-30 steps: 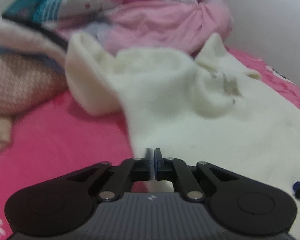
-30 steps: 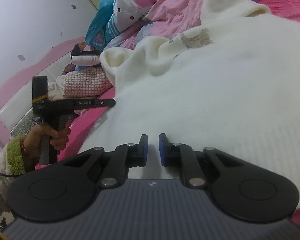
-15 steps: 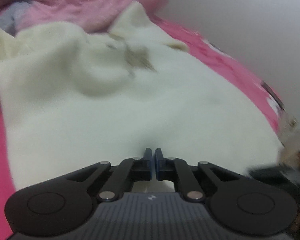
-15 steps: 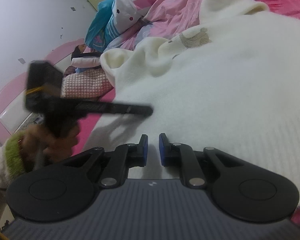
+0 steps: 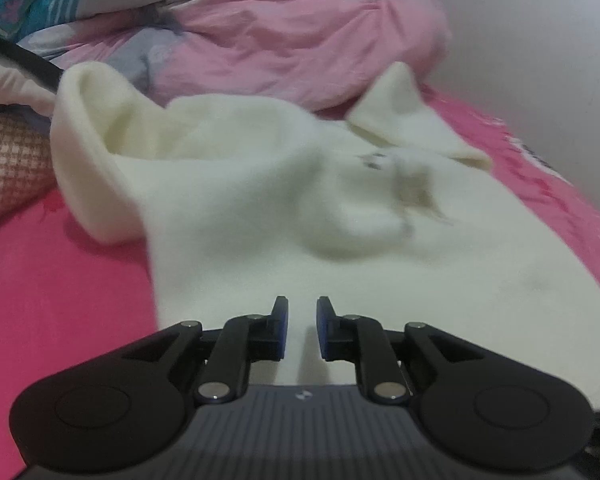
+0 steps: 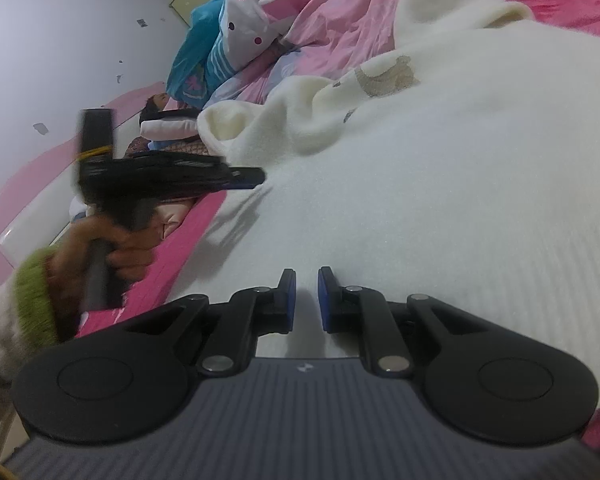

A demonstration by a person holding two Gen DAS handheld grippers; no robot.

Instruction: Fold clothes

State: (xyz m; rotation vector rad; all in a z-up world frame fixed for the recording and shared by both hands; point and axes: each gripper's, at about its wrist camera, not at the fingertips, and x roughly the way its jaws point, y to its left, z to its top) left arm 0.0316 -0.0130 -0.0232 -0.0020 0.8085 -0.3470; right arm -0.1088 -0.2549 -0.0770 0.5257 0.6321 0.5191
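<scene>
A cream fleece garment [image 5: 260, 200] lies spread on the pink bedsheet [image 5: 60, 300], with a raised collar fold at its far left. My left gripper [image 5: 302, 320] hovers over the garment's near left part. Its jaws are opening, and the fabric shows in the gap without being pinched. In the right wrist view the left gripper [image 6: 256, 178], held by a hand [image 6: 124, 248], reaches over the garment [image 6: 420, 200] edge. My right gripper [image 6: 306, 292] sits at the near hem, its narrow gap filled with white fabric.
A crumpled pink quilt [image 5: 280, 40] and a blue patterned pillow [image 6: 196, 64] pile up at the far end. A checked pink garment [image 5: 4, 160] lies left of the collar. A white wall [image 5: 540, 40] runs along the right. The pink headboard [image 6: 20, 200] stands on the left.
The left gripper's jaws, pressed together before, now stand apart. The left hand swung over the garment from its left edge. The right gripper has not moved.
</scene>
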